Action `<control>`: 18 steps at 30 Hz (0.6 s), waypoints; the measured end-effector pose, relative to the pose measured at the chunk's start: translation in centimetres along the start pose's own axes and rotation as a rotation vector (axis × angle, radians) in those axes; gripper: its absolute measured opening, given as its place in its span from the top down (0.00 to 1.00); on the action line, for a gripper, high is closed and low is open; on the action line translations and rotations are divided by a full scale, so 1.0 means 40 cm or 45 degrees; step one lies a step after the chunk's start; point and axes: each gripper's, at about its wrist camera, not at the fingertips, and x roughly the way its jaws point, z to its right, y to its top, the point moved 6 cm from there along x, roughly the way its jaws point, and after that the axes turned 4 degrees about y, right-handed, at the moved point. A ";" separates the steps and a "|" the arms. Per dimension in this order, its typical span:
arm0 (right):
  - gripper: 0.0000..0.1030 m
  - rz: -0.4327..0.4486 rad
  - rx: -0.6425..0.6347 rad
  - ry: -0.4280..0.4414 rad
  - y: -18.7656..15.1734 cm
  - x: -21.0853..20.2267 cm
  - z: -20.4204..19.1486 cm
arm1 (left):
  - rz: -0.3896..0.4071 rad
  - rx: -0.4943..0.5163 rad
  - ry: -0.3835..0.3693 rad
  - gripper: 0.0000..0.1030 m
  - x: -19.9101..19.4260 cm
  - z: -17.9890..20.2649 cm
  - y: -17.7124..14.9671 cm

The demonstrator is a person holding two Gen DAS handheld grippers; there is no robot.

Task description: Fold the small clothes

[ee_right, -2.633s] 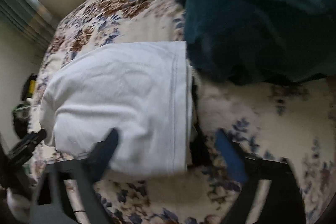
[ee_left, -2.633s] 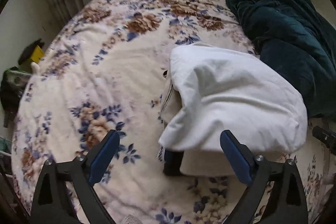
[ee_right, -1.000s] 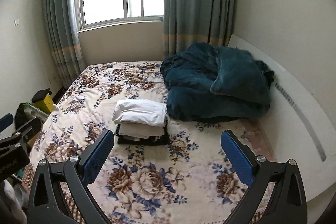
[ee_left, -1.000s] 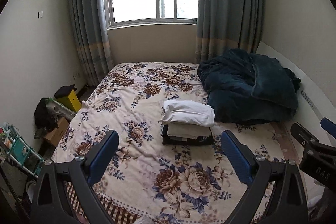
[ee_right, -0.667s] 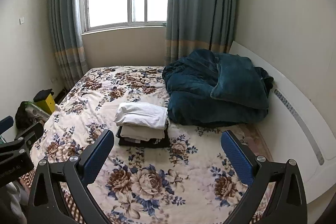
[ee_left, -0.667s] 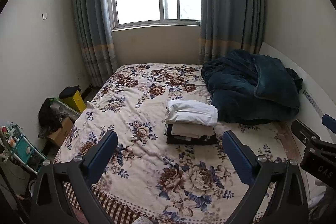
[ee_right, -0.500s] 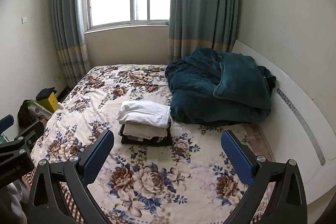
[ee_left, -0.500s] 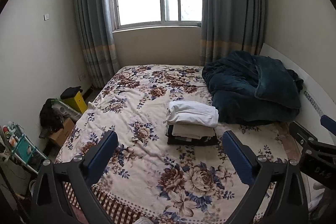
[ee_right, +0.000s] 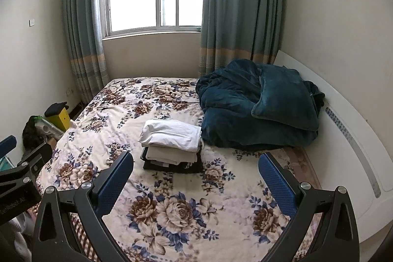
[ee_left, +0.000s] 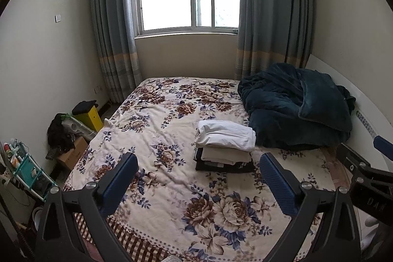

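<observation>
A stack of folded clothes sits on the floral bedspread (ee_left: 172,188) near the bed's middle: a white garment (ee_left: 226,134) (ee_right: 172,133) on top, a beige one (ee_left: 224,155) (ee_right: 169,154) under it, and a black one (ee_left: 226,166) (ee_right: 172,166) at the bottom. My left gripper (ee_left: 199,183) is open and empty, held well back from the stack above the bed's near end. My right gripper (ee_right: 195,181) is open and empty too, equally far back. Each gripper's body shows at the edge of the other's view.
A dark teal blanket (ee_left: 297,112) (ee_right: 258,109) is heaped against the white headboard (ee_right: 348,134) right of the stack. Left of the bed on the floor stand a yellow box (ee_left: 89,116), a cardboard box (ee_left: 72,156) and a teal rack (ee_left: 27,171). Window and curtains lie behind.
Both grippers pulled away from the stack, where they were close to the white garment, and rose to a far view of the whole bed. Over the last second the views barely shift.
</observation>
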 end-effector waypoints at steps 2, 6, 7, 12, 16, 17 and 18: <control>0.00 -0.005 -0.003 0.011 0.004 0.002 -0.002 | 0.005 0.000 0.005 0.01 -0.001 -0.001 0.002; 0.00 -0.004 -0.007 0.027 0.008 0.006 -0.004 | 0.009 -0.001 0.004 0.01 -0.003 0.001 0.005; 0.00 -0.004 -0.007 0.028 0.009 0.007 -0.003 | 0.009 0.000 0.002 0.01 -0.003 0.002 0.006; 0.00 0.000 -0.002 0.035 0.010 0.009 -0.006 | 0.018 -0.001 0.002 0.01 -0.008 0.002 0.013; 0.00 0.001 0.009 0.042 0.014 0.015 -0.004 | 0.012 0.001 0.002 0.01 -0.008 0.001 0.015; 0.00 0.004 0.010 0.038 0.013 0.013 -0.005 | 0.012 0.002 0.010 0.01 -0.008 0.000 0.015; 0.00 0.004 0.008 0.036 0.011 0.013 -0.005 | 0.010 0.003 0.011 0.01 -0.008 0.001 0.017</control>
